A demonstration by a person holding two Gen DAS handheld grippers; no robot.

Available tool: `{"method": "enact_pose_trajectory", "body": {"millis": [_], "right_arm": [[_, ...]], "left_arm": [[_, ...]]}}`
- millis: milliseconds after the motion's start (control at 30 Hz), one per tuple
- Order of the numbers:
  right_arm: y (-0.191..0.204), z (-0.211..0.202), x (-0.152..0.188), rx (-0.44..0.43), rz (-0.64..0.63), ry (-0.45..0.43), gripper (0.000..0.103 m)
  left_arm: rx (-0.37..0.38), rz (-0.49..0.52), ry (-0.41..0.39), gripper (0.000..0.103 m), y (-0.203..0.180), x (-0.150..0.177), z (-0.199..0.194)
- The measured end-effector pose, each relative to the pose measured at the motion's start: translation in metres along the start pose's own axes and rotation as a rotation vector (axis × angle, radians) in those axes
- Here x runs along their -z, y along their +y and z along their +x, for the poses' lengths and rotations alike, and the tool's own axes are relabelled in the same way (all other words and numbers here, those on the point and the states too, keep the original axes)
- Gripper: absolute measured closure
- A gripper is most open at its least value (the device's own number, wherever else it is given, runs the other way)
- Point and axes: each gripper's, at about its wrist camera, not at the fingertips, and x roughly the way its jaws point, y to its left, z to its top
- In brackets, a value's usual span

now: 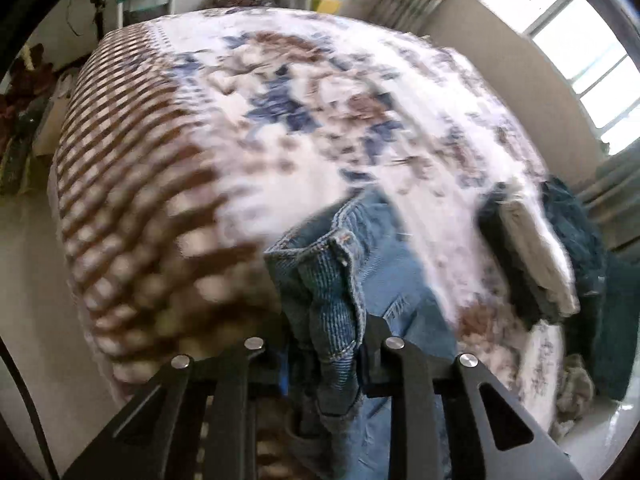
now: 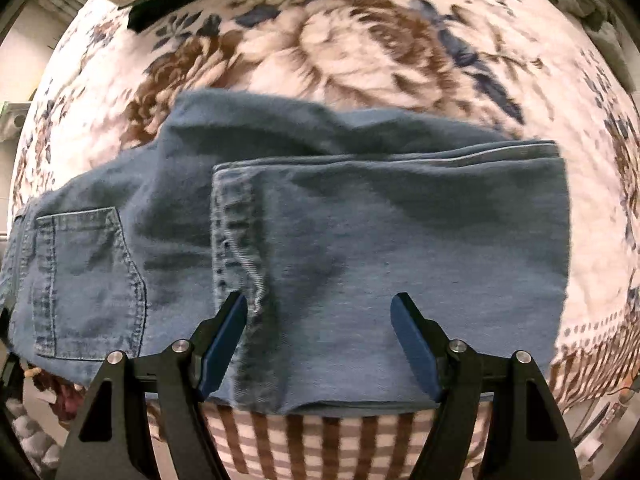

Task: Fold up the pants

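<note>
Nearest the lens, the left gripper [image 1: 324, 360] is clamped on a bunched corner of the jeans [image 1: 320, 280] — the waistband end, with its stitched hem and a small rivet showing. The denim gathers thickly between the jaws and hangs in soft folds. In the other view the right gripper [image 2: 320, 340] hovers with its blue pads [image 2: 224, 340] standing apart, nothing pinched, directly above the jeans [image 2: 360, 240].

The jeans lie near the edge of a bed, the legs already doubled back over the seat; a back pocket [image 2: 88, 276] shows at the left. Judging by the weave, the cloth is medium-weight, limp rather than stiff, with grippy ribbed seams. It should drape and sag when lifted, so the sturdy spots — waistband, side seam, leg hem — are the best places to pinch; a single layer mid-panel would likely slip or drag.

Under them spreads a fluffy blanket [image 2: 360, 60], cream with brown and blue flowers and a brown checked border. Farther off sits a stack of folded clothes [image 1: 532, 248], then a bright window [image 1: 560, 40].
</note>
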Motion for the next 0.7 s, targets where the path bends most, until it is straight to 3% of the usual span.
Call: {"method": "enact_pose_trajectory", "body": {"millis": [133,333,533,700], "right_arm": [[-0.028,-0.012,-0.004,-0.009,0.018,-0.003,0.026],[-0.088,-0.034,-0.004,-0.017,0.059,-0.046,0.026],[-0.168,-0.048,0.004,0.015,0.121,-0.060,0.026],[-0.229,-0.032,0.013,0.057,0.175,-0.019,0.026]], "left_arm": [[0.031,0.124,-0.031,0.083,-0.046,0.021,-0.025],[0.136,0.317,-0.054,0.083,-0.134,0.075,-0.053],[0.237,0.465,0.062,0.084,-0.208,0.165,-0.055],[0.249,0.621,0.239,0.084,-0.245,0.253,-0.011]]}}
